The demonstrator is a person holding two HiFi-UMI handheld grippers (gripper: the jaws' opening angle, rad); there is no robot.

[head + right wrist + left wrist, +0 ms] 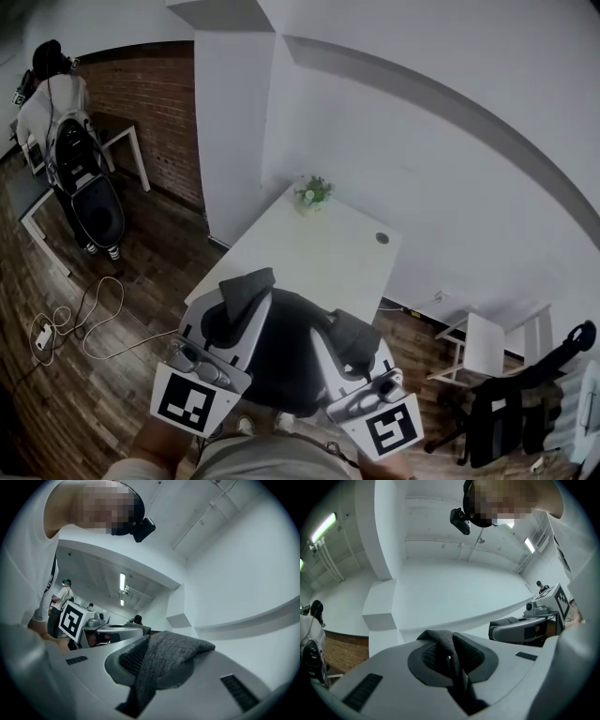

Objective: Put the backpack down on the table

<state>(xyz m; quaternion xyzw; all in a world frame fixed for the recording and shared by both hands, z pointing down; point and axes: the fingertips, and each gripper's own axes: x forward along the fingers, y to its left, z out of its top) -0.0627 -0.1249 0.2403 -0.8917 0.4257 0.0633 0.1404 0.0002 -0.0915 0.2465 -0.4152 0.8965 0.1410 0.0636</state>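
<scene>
Carry step: backpack (pixel 281 361) hangs at the surface (pixel 328 248) near edge, left claw (pixel 246 298) and right claw (pixel 349 339) each clenched on 1 of its straps (pixel 449 654); next, likely: forward over the surface, lower, release.

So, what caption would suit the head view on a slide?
Left gripper and right gripper, each shut on a dark grey fabric strap, hold a black backpack up beside a white rectangular table.
</scene>
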